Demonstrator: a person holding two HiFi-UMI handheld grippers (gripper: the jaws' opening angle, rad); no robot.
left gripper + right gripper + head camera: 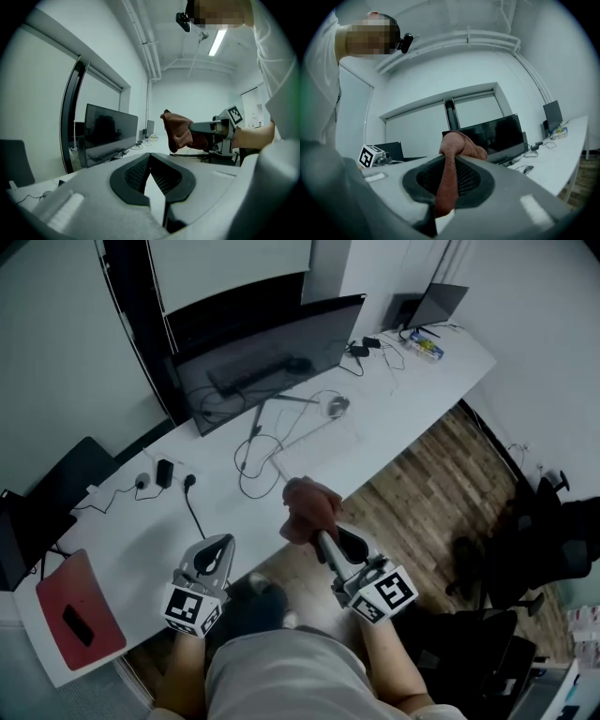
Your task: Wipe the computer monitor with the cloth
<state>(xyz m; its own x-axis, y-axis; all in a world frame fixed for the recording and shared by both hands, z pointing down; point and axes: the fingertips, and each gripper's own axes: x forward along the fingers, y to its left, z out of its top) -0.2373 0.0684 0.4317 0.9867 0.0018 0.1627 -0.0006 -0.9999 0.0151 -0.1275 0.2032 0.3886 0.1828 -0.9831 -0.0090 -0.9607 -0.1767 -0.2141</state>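
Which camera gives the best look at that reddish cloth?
The left gripper view: the whole cloth shows side-on, bunched in the right gripper. The right gripper view shows mostly a pinched strip; the head view, a small bundle from above.

Right claw (449, 165) is clamping the brown cloth (457, 145); the monitor (494, 133) is standing beyond on the bench (560, 161).

crumpled fabric cloth (307, 510) was rusty red-brown; wide flat monitor (272, 357) glossy black; long desk (394, 390) plain white; flat rectangular pad (98, 604) red

Lower left of the monitor (501, 133) behind the cloth (457, 145); far desk clutter (424, 345) indistinct
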